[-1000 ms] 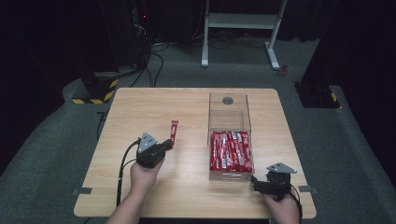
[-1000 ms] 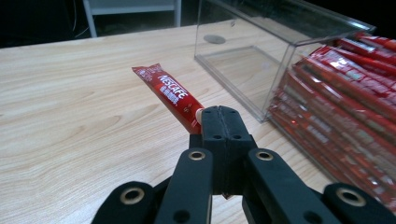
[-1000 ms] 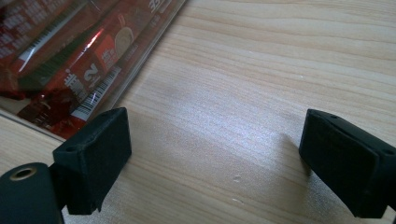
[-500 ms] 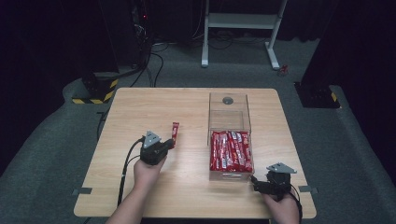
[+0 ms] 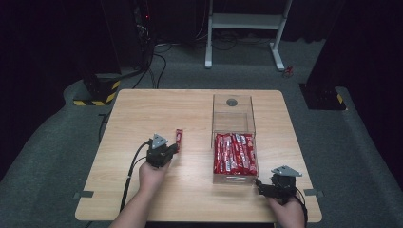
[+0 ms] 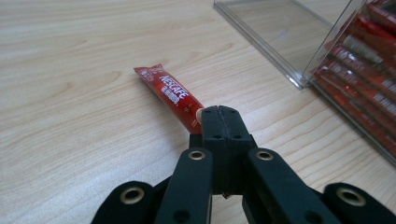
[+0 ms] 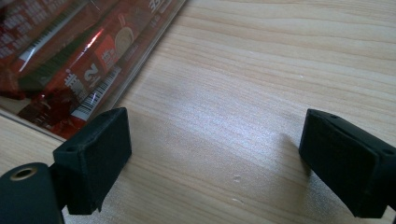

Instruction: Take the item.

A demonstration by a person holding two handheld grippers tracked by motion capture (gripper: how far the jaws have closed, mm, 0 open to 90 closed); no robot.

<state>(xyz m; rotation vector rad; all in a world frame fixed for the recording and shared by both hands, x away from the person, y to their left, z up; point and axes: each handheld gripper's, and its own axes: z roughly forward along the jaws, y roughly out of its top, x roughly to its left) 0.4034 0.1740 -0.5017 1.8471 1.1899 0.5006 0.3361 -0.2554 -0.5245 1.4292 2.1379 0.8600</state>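
Two hand-held grippers: left hand-held gripper (image 5: 172, 148) is working at mid-worktop, right hand-held gripper (image 5: 260, 186) is waiting at the near right corner.
Left jaws: closing tight on the near end of a single red coffee stick (image 6: 169, 94), nothing showing between them but the packet's tip.
Right jaws: standing wide apart over bare wood, holding nothing.
Stick: lying flat on the worktop (image 5: 142, 114), just left of the clear box (image 5: 231, 110), pointing away from the person.
Box: carrying a packed row of red sticks (image 5: 235, 152) in its near half; far half looking bare.
Step, as I read it: gripping the loose stick, lift not yet begun.
Next move, likely: raising it clear and carrying it right, over the box wall, keeping the limp packet from drooping against the rim.
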